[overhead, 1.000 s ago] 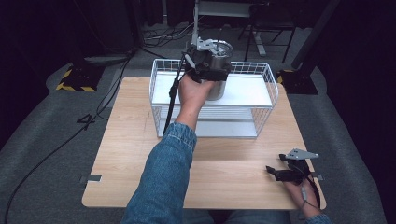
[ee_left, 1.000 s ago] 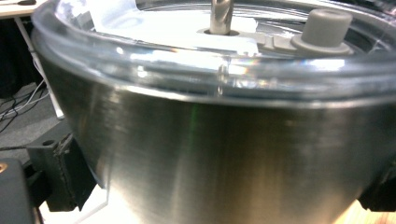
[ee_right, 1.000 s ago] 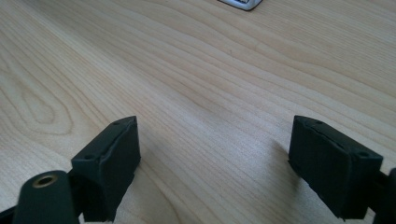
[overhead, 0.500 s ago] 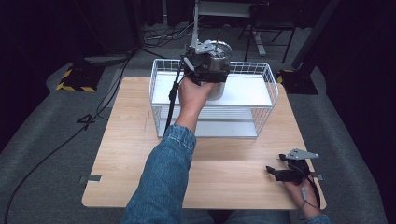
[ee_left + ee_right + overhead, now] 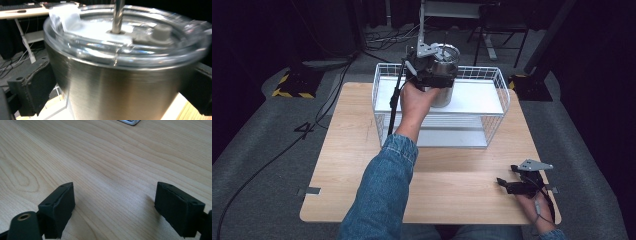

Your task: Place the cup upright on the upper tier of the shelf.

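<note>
**Over the wire rack: my left tongs clamp a steel tumbler**

Above the white wire rack (image 5: 492, 107) at the far side of the wooden table (image 5: 352, 165), my left gripper (image 5: 430, 67) holds a stainless steel tumbler (image 5: 445, 75). Its two black jaws press against opposite sides of the tumbler, just under the rim. From the left gripper view, the tumbler (image 5: 120, 85) wears a clear plastic lid (image 5: 130, 47) with a metal straw (image 5: 117, 15) standing through its middle. Whether its base touches the rack's white upper shelf, I cannot tell. My denim sleeve (image 5: 384, 195) reaches forward across the table. My right gripper (image 5: 514, 186) rests low on the near right corner, well apart from the rack. Its jaws are spread wide over bare wood, pinching nothing.
</note>
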{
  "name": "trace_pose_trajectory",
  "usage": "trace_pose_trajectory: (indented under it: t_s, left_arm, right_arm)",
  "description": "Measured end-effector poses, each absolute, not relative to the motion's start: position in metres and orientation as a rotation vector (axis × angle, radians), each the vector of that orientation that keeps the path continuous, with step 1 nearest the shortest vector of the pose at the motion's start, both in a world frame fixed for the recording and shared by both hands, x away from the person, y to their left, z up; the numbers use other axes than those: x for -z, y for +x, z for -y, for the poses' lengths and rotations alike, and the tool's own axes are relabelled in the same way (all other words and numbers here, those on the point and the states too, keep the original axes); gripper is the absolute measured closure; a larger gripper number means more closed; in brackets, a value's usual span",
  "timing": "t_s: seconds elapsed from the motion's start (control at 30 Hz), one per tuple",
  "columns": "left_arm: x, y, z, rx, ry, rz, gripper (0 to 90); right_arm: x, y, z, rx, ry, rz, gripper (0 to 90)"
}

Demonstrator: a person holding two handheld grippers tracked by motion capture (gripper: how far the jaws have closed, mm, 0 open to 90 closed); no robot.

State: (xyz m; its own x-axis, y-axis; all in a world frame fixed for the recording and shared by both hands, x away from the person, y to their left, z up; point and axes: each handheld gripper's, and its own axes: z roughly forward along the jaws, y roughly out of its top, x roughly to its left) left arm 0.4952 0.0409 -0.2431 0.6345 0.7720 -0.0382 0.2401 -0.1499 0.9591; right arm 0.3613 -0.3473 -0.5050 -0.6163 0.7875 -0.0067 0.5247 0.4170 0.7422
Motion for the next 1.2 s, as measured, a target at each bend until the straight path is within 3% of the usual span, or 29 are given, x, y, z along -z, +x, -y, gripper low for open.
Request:
trace_pose_trajectory:
  t_s: [0.17, 1.2]
  left_arm:
    - [0.236, 0.484, -0.047, -0.612, 1.697, -0.823, 0.0]
    - [0.229, 0.395, -0.127, -0.553, 1.65, -0.679, 0.0]
  right_arm:
    - [0.505, 0.362, 0.348, -1.027, 1.129, -2.328, 16.6]
    - [0.505, 0.366, 0.346, -1.032, 1.11, -2.347, 15.3]
